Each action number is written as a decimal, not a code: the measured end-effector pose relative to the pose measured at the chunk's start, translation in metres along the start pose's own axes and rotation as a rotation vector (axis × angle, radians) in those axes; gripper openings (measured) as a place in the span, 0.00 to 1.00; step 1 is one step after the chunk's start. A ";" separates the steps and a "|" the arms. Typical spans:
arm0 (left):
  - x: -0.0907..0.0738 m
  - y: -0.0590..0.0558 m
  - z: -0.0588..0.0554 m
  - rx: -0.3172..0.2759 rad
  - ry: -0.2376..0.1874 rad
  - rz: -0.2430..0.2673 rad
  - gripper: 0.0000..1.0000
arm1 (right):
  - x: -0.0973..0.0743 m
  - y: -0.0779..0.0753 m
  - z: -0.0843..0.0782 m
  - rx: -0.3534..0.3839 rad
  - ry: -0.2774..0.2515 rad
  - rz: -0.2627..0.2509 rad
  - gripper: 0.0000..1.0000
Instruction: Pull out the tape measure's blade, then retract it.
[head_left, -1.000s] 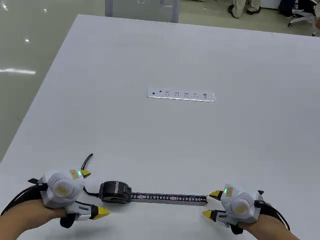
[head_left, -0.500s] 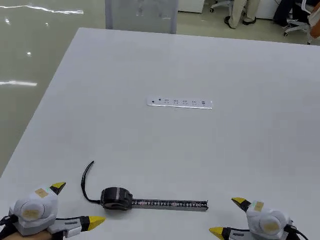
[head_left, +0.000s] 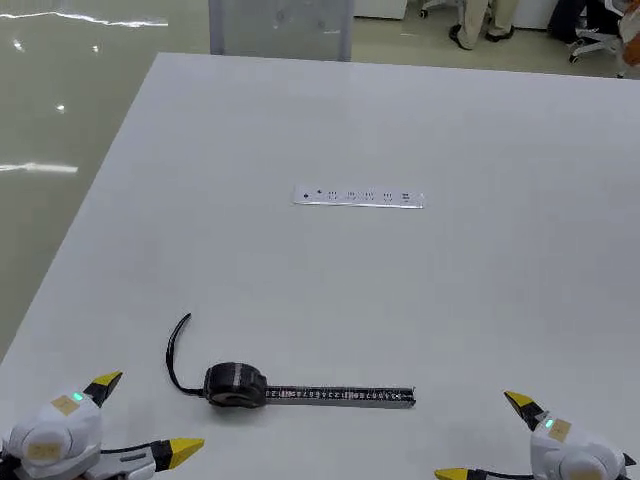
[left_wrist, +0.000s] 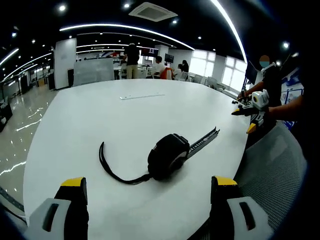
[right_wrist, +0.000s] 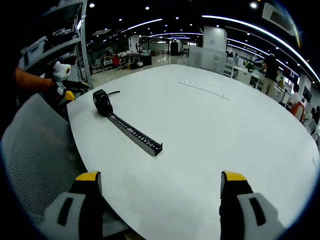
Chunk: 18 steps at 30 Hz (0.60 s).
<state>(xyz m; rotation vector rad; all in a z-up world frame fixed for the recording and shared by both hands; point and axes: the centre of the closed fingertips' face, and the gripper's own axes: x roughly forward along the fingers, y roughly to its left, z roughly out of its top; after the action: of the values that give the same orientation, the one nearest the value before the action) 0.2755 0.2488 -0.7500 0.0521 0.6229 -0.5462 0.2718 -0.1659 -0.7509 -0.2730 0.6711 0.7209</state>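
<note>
Lying on smooth white table (head_left: 400, 290), rounded black tape measure (head_left: 234, 384), flat blade (head_left: 340, 395) out

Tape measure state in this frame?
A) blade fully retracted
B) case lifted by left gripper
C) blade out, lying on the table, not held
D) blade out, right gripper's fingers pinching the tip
C: the blade lies extended from the case on the table, while the left gripper and the right gripper are both open and apart from it.
</note>
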 end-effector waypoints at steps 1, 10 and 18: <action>0.001 -0.003 0.000 0.007 0.004 -0.005 1.00 | -0.001 -0.001 0.001 -0.002 -0.004 -0.003 1.00; 0.001 -0.010 -0.001 0.018 0.011 -0.002 1.00 | -0.006 -0.008 0.000 -0.016 -0.015 -0.016 1.00; -0.002 -0.008 -0.002 0.010 0.003 0.010 1.00 | -0.007 0.002 -0.006 -0.022 -0.009 0.010 1.00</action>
<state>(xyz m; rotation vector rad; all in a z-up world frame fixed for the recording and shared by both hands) 0.2694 0.2433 -0.7498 0.0651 0.6225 -0.5398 0.2641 -0.1705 -0.7508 -0.2863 0.6564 0.7394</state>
